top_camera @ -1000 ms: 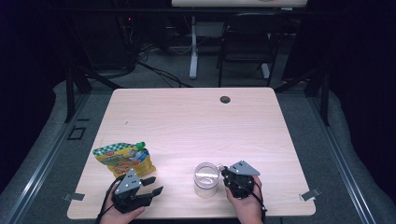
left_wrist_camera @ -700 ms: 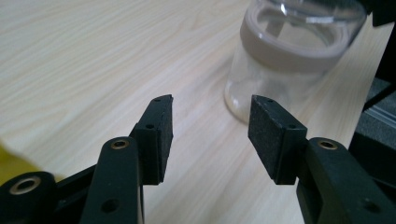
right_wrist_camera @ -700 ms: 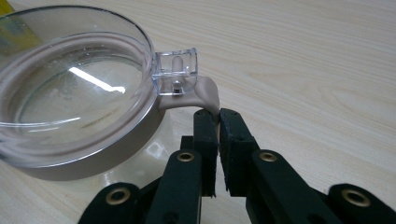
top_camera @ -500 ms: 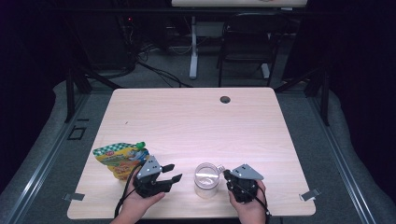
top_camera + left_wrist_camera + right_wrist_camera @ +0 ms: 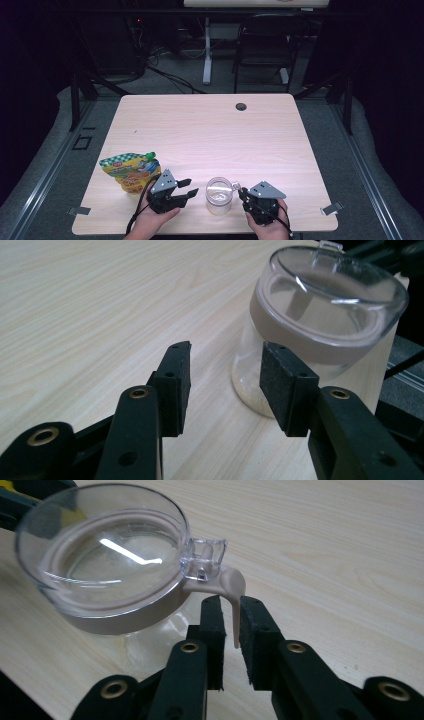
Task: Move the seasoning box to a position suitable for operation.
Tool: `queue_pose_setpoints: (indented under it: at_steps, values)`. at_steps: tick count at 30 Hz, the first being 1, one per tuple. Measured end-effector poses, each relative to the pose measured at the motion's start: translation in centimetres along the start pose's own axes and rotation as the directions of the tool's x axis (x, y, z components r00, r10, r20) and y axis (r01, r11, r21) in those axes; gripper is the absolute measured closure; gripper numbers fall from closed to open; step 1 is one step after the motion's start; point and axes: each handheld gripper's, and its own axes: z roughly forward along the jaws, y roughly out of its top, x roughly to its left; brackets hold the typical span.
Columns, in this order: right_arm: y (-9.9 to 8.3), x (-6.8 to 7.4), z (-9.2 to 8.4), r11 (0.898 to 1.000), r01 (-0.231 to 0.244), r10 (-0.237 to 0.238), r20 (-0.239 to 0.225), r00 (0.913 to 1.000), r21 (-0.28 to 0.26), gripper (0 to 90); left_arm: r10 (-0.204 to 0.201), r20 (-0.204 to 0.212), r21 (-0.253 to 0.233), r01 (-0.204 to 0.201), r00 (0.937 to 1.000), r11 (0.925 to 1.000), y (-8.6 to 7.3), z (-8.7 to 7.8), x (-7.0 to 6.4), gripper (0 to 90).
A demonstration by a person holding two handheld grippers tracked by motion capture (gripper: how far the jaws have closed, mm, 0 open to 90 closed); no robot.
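Near edge of the table [image 5: 210, 125], both hands in from the bottom of the high view. Right gripper [image 5: 246, 194] at about five o'clock of the tabletop, held in the person's right hand [image 5: 265, 222], jaws pointing toward nine o'clock at the jar [image 5: 218, 195]. In the right gripper view the two black pads [image 5: 212, 625] stand either side of the jar's beige tab [image 5: 234, 600], which hangs down from the lid latch; a thin gap shows on each side, so the jaws are narrowly parted and not pressing. They have just been opening, with the tab between them. Left gripper [image 5: 189, 187] at about seven o'clock, in the left hand [image 5: 152, 220], jaws aimed toward three o'clock at the jar and standing apart with nothing between them; they have just been closing a little. In the left gripper view the jar sits just beyond the right pad [image 5: 285, 385], near but apart. Jar stands upright between the two grippers, close to the near edge: clear glass, beige band under a clear domed lid [image 5: 335, 285], lid down, a pale residue at the bottom. Farther out at nine o'clock, a yellow-green pouch [image 5: 131, 169] lies flat, just beside the left gripper. Far side at twelve o'clock, a dark cable hole [image 5: 241, 106]. Beyond the table, a chair [image 5: 262, 45].
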Motion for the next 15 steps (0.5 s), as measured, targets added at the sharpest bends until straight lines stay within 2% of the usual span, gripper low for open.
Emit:
queue_pose_setpoints:
  at_steps: [1, 3, 4, 5, 6, 7, 9, 12, 13, 15]
  values:
    - [0.6, -0.3, -0.6, 1.000, 0.004, -0.004, -0.028, 0.9996, 0.004, 76.6, -0.001, 0.000, 0.000, 0.001, 1.0000, 1.0000, 0.0, 0.0, 0.0, 57.9]
    - [0.8, -0.4, -0.8, 1.000, -0.002, 0.002, -0.032, 0.9995, 0.003, 75.5, -0.005, 0.001, -0.004, 0.005, 1.0000, 1.0000, 0.1, -0.1, 0.0, 58.7]
    - [1.0, -0.5, -1.0, 1.000, -0.011, 0.011, -0.040, 0.9991, -0.009, 73.7, -0.021, 0.009, -0.011, 0.021, 0.9997, 0.9997, 0.2, -0.2, 0.0, 59.4]
    - [1.7, -0.6, -1.3, 0.999, -0.045, 0.044, -0.058, 0.9974, -0.019, 71.4, -0.033, 0.018, -0.017, 0.033, 0.9993, 0.9993, 0.2, -0.3, 0.1, 60.3]
    - [1.7, -0.6, -1.3, 0.999, -0.045, 0.044, -0.058, 0.9974, -0.019, 71.4, -0.042, 0.025, -0.024, 0.043, 0.9988, 0.9988, 0.3, -0.3, 0.1, 60.3]
    - [2.3, -0.7, -1.2, 0.997, -0.051, 0.049, -0.047, 0.9977, -0.050, 71.2, -0.043, 0.025, -0.026, 0.044, 0.9988, 0.9987, 0.3, -0.4, 0.1, 61.3]
    - [3.0, -0.9, -0.9, 0.997, -0.051, 0.049, -0.041, 0.9980, -0.062, 70.8, -0.041, 0.020, -0.019, 0.041, 0.9990, 0.9990, 0.4, -0.4, 0.0, 62.5]
    - [3.2, -1.1, -0.6, 0.994, -0.064, 0.060, -0.042, 0.9973, -0.092, 69.8, -0.044, 0.023, -0.014, 0.045, 0.9987, 0.9989, 0.3, -0.4, 0.0, 63.0]
    - [2.9, -1.6, -0.3, 0.988, -0.087, 0.083, -0.040, 0.9958, -0.130, 69.3, -0.039, 0.019, -0.007, 0.039, 0.9991, 0.9992, 0.2, -0.4, 0.1, 65.0]
    - [2.7, -1.8, -0.3, 0.985, -0.095, 0.090, -0.046, 0.9949, -0.141, 69.3, -0.044, 0.027, -0.005, 0.044, 0.9987, 0.9990, 0.1, -0.4, 0.2, 66.2]
